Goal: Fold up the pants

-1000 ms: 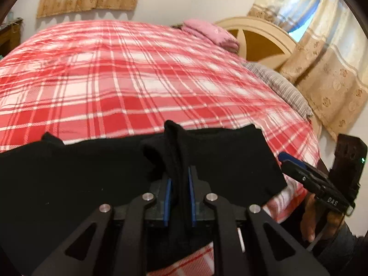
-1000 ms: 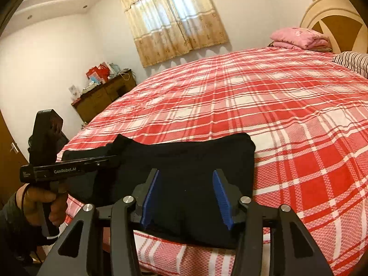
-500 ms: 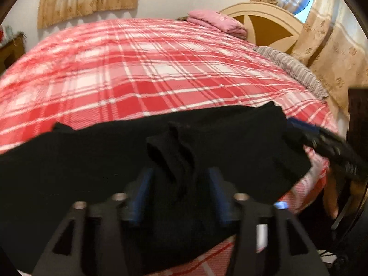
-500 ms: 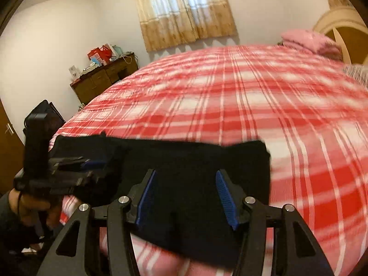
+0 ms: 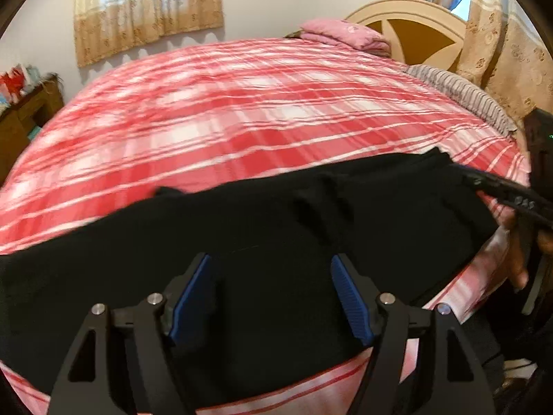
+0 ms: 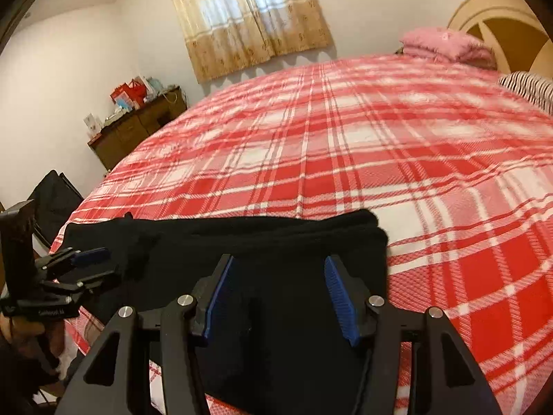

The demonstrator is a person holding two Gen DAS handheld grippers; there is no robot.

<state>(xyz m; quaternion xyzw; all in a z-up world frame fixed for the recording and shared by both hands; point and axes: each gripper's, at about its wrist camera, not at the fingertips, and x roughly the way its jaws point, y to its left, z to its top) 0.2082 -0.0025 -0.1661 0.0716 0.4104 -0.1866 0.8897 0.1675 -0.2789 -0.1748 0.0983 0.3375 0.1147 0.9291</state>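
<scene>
Black pants lie folded in a long strip along the near edge of the red plaid bed. They also show in the right wrist view. My left gripper is open and empty just above the pants, with a small raised wrinkle ahead of it. My right gripper is open and empty over the right end of the pants. The left gripper also shows in the right wrist view at the pants' left end. The right gripper shows in the left wrist view at the far right.
A pink pillow, a striped pillow and a cream headboard are at the bed's far end. A wooden dresser with clutter stands against the wall by curtains. A black chair sits beside the bed.
My left gripper opened and let go of the pinched fold of the pants, which dropped flat. Both grippers drew back a little and rose; the right stayed open.
</scene>
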